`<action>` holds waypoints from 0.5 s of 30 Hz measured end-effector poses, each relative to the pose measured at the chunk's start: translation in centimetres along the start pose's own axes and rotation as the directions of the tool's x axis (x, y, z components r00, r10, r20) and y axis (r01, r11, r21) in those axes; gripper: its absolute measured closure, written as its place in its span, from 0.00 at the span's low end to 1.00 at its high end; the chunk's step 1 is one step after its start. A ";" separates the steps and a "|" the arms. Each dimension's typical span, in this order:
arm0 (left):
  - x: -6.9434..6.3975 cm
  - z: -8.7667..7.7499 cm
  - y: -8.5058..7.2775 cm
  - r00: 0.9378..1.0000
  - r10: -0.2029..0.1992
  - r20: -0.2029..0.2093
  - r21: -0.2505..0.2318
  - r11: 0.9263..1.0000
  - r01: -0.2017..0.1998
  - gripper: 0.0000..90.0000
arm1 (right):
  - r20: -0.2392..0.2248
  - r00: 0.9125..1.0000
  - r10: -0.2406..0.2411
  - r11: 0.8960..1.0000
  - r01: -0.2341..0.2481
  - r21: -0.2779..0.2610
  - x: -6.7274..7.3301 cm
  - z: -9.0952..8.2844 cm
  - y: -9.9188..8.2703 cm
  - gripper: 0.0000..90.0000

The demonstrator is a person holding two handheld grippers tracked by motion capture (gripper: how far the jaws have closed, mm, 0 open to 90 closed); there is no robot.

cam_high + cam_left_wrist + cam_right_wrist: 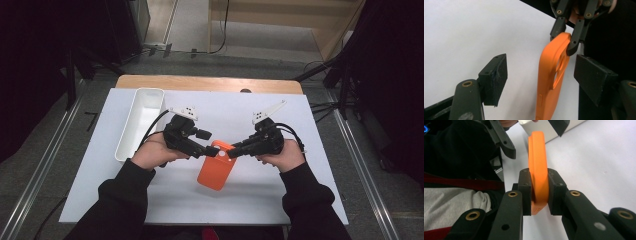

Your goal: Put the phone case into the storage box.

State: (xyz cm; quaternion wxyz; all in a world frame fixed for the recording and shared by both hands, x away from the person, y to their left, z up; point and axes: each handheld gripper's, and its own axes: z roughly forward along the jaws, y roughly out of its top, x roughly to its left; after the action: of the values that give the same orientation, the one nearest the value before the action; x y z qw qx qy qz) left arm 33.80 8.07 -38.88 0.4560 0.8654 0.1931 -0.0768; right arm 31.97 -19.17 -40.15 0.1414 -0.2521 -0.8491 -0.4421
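Right tongs [539, 195] clamped on orange phone case [216, 170]; left tongs [544, 75] parted around it, not touching.
Handover step, mid-desk [300, 200], toward near edge. Next: carry case clear, perhaps into white tray [142, 107] near far-left corner.

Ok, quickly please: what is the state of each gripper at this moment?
Left gripper: open, jaws either side of the orange phone case, not pressing it.
Right gripper: shut on the orange phone case.

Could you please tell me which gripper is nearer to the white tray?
Left. The left gripper sits just right of the white tray; the right gripper is farther right, beyond the orange phone case.
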 end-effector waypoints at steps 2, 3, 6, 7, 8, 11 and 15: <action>0.1 -0.1 0.0 1.000 -0.010 -0.007 -0.014 1.000 0.009 0.30 | 0.011 1.000 0.018 1.000 -0.018 0.001 0.0 0.0 0.0 0.83; 0.1 -0.2 0.0 1.000 -0.011 -0.009 -0.016 1.000 0.011 0.30 | 0.015 0.999 0.028 1.000 -0.028 0.001 0.0 0.0 0.0 0.83; 0.1 -0.2 0.1 0.999 -0.011 -0.037 -0.027 1.000 0.010 0.30 | 0.033 0.998 0.053 0.999 -0.053 -0.001 -0.1 -0.1 0.1 0.83; 0.1 -0.2 0.1 0.999 -0.012 -0.039 -0.029 1.000 0.011 0.30 | 0.041 0.998 0.057 0.998 -0.057 -0.004 -0.1 -0.1 0.1 0.83; 0.1 -0.2 0.1 0.999 -0.013 -0.044 -0.033 0.999 0.012 0.30 | 0.045 0.997 0.065 0.998 -0.065 -0.005 -0.1 -0.2 0.1 0.83; 0.2 -0.3 0.1 0.998 -0.015 -0.056 -0.035 0.999 0.013 0.30 | 0.056 0.995 0.081 0.997 -0.081 -0.007 -0.2 -0.2 0.1 0.83; 0.4 -0.3 0.1 0.995 -0.041 -0.094 -0.041 0.998 0.037 0.27 | 0.075 0.991 0.106 0.994 -0.105 -0.019 -0.2 -0.4 0.1 0.83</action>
State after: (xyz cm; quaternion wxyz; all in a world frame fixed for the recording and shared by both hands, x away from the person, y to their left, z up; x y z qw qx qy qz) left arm 34.18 8.35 -38.70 0.4618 0.8549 0.2330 -0.0406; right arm 32.24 -19.53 -39.95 0.1305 -0.3144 -0.8360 -0.4303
